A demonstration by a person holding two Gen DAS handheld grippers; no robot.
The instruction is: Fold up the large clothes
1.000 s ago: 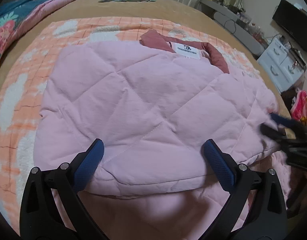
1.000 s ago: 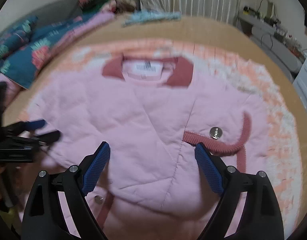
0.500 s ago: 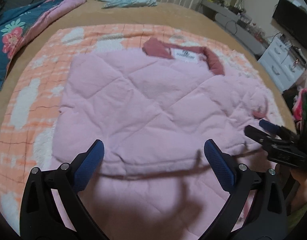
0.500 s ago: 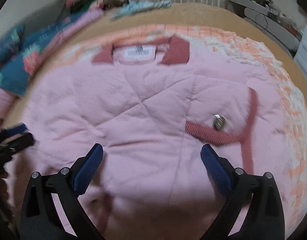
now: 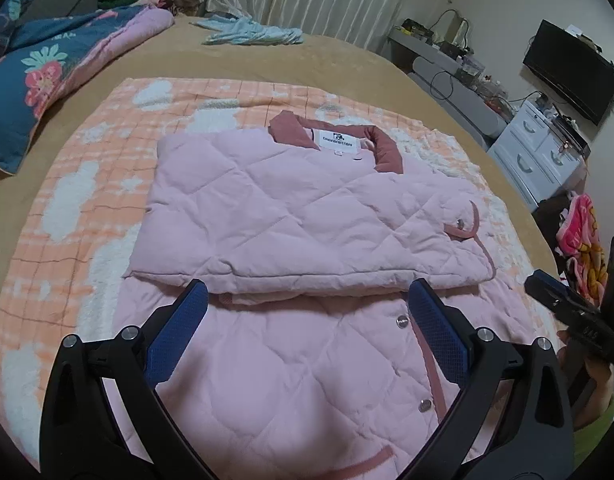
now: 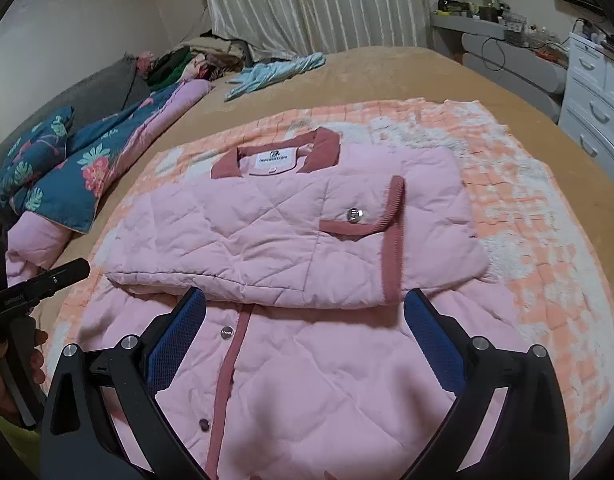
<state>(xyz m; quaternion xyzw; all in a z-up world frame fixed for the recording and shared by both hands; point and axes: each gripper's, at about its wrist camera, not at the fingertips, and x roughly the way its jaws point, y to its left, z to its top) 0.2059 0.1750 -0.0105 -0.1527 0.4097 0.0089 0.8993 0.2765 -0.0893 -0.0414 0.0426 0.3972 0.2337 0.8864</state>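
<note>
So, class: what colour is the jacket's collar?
Dusty rose-red collar on the pale pink jacket; clearest in the right wrist view.

A wide bed with a tan plush cover (image 5: pixel 347 60) carries everything. An orange-and-white checked fleece blanket (image 5: pixel 87 184) is spread across its middle, with the folded pink quilted jacket (image 5: pixel 291 216) on top. At the far left lies a blue floral quilt (image 5: pixel 47 68); a light blue garment (image 5: pixel 251 34) lies at the far edge.

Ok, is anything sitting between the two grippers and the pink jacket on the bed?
Nothing visible. The left gripper and right gripper both hang open directly above the half-folded pink jacket, with only air between.
</note>
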